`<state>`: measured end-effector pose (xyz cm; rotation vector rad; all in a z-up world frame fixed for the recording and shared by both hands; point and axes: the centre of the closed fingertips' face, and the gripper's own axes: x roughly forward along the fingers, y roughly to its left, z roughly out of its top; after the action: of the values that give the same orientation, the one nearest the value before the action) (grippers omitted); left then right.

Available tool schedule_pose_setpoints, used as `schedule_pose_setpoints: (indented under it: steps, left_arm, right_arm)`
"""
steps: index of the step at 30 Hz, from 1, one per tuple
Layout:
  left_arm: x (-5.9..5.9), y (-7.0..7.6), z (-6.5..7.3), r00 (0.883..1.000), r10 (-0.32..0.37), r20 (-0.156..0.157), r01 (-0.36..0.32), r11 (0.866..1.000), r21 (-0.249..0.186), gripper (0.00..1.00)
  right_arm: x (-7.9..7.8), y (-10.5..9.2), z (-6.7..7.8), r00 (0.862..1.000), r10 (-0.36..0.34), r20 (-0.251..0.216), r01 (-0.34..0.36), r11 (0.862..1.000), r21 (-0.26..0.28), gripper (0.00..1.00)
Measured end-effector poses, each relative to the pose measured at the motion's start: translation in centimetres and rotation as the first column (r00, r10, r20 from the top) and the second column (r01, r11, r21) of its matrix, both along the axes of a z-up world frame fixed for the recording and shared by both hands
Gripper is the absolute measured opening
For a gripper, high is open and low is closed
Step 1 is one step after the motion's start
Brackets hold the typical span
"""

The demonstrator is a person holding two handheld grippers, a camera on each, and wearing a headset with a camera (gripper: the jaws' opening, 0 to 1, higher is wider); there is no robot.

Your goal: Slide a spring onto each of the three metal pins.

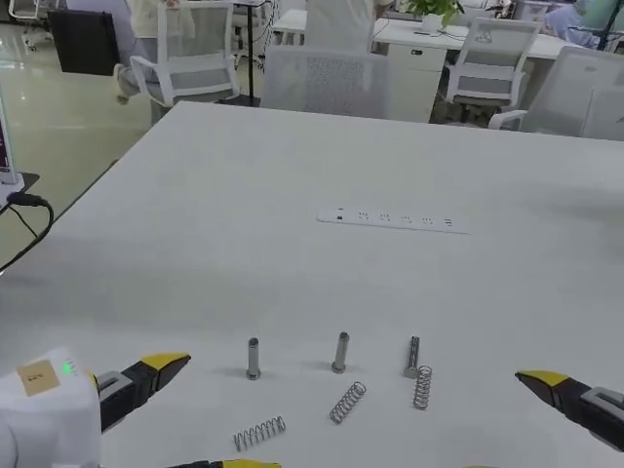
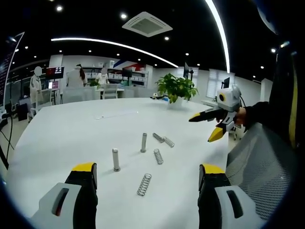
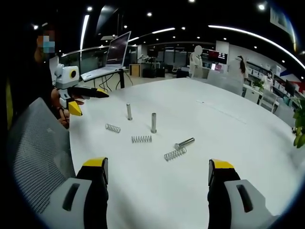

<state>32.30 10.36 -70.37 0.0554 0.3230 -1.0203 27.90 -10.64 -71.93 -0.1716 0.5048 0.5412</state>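
Observation:
Two metal pins point(image 1: 253, 359) point(image 1: 340, 352) stand upright on the white table point(image 1: 292, 175). A third pin point(image 1: 412, 357) point(image 3: 184, 142) lies on its side, as the right gripper view shows. Three loose springs point(image 1: 259, 433) point(image 1: 347, 402) point(image 1: 422, 386) lie just in front of the pins, none on a pin. My left gripper point(image 1: 229, 414) point(image 2: 147, 168) is open at the near left, and the nearest spring point(image 2: 144, 184) lies ahead between its jaws. My right gripper point(image 1: 497, 419) point(image 3: 158, 164) is open at the near right, holding nothing, a short way from the lying pin.
A white power strip point(image 1: 393, 218) lies flat mid-table beyond the pins. Office chairs point(image 1: 327, 80) line the far edge, and a black cable point(image 1: 24, 219) hangs off the left. A mesh chair back point(image 3: 38, 143) is close behind the near edge. A potted plant point(image 2: 177, 86) stands at the table's end.

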Motion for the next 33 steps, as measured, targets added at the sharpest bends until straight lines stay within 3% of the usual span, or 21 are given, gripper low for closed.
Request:
schedule_pose_setpoints:
  steps: [17, 33]
  left_arm:
    - [0.02, 0.42, 0.29, 1.000, 0.014, 0.013, -0.014, 1.000, 0.008, 0.85]
    - [-0.01, 0.25, 0.31, 1.000, 0.011, 0.010, -0.011, 1.000, 0.005, 0.84]
  right_arm:
    - [-0.32, 0.71, -0.48, 0.999, 0.033, -0.021, -0.033, 0.999, -0.008, 0.85]
    - [-0.17, 0.22, -0.37, 1.000, 0.013, -0.017, -0.013, 1.000, -0.011, 0.84]
